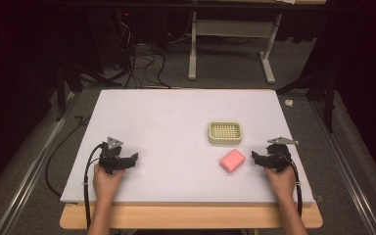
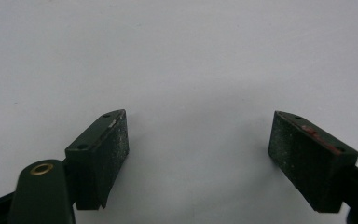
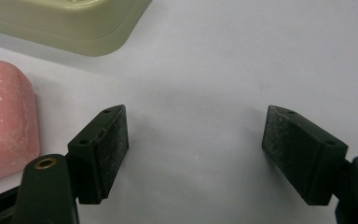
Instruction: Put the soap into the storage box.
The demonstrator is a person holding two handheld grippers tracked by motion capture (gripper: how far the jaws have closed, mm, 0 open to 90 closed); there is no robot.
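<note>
Resting on the smooth white counter (image 1: 176, 112), the left gripper (image 1: 133, 159) and right gripper (image 1: 254, 156) both have their flat black jaws spread wide, holding nothing. Just beside the right gripper lies a pink soap bar (image 1: 232, 160) with rounded corners. Farther back sits a cream plastic soap dish (image 1: 225, 132) with a grid top.

White table top (image 1: 176, 127), wooden edge; grey floor, cables, possibly a stand behind

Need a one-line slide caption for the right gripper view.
Right gripper, jaws open over white table, beside pink soap and cream dish.
</note>
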